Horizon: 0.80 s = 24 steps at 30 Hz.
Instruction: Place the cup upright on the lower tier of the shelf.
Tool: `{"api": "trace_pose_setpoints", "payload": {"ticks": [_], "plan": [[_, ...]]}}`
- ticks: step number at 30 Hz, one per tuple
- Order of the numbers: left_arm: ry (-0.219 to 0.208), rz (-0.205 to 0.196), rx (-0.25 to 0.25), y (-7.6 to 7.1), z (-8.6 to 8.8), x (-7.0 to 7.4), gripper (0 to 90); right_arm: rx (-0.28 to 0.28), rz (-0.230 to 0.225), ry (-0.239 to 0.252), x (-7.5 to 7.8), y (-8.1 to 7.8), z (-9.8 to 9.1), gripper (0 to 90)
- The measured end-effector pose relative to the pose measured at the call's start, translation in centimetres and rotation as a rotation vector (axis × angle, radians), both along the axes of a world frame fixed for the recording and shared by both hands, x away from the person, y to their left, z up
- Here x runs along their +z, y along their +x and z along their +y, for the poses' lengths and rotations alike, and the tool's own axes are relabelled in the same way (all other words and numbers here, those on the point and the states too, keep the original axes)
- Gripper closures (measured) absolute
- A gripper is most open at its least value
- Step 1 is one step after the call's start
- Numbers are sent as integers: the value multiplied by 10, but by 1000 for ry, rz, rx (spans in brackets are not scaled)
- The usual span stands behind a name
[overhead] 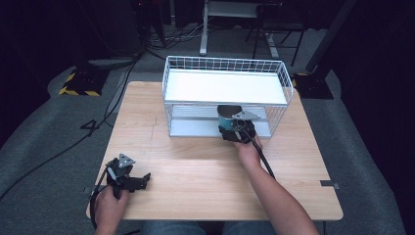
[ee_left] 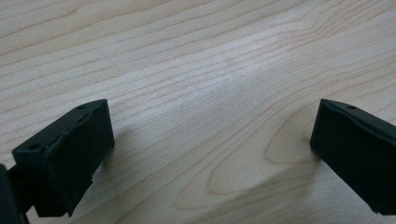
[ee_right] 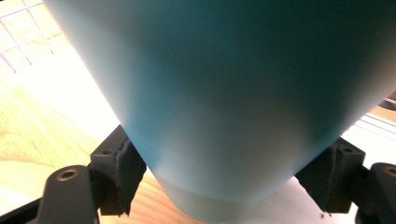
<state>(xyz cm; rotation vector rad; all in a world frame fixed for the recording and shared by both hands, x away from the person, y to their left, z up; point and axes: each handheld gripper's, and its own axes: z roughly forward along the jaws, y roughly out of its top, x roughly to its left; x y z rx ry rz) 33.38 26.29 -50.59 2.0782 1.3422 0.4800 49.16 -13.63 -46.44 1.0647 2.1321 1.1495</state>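
A teal cup [overhead: 225, 116] with a dark rim is held at the open front of a white wire rack [overhead: 225, 62], level with its lower shelf. My right gripper [overhead: 230, 129] is shut on the cup, and the cup's teal wall [ee_right: 224, 93] sits squeezed between the two black pads [ee_right: 119, 175]. The rack's wires appear at the upper left of the right gripper view. My left gripper [overhead: 141, 180] rests low over the wooden table [overhead: 195, 176] near its front left corner. Its jaws stand wide apart, and between them my left gripper [ee_left: 212, 154] has bare wood.
The rack stands at the back middle of the table and has a white top shelf [overhead: 225, 87]. A cable [overhead: 264, 161] trails from the right gripper along the forearm. Beyond the table lie grey carpet, floor cables and stands [overhead: 80, 81].
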Motion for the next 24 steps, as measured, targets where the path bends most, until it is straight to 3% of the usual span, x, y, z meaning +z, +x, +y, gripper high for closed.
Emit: {"api": "trace_pose_setpoints", "payload": {"ticks": [24], "plan": [[-1, 0, 0, -2, 0, 0, 1, -25, -49, 1, -14, 29, 29, 246]]}}
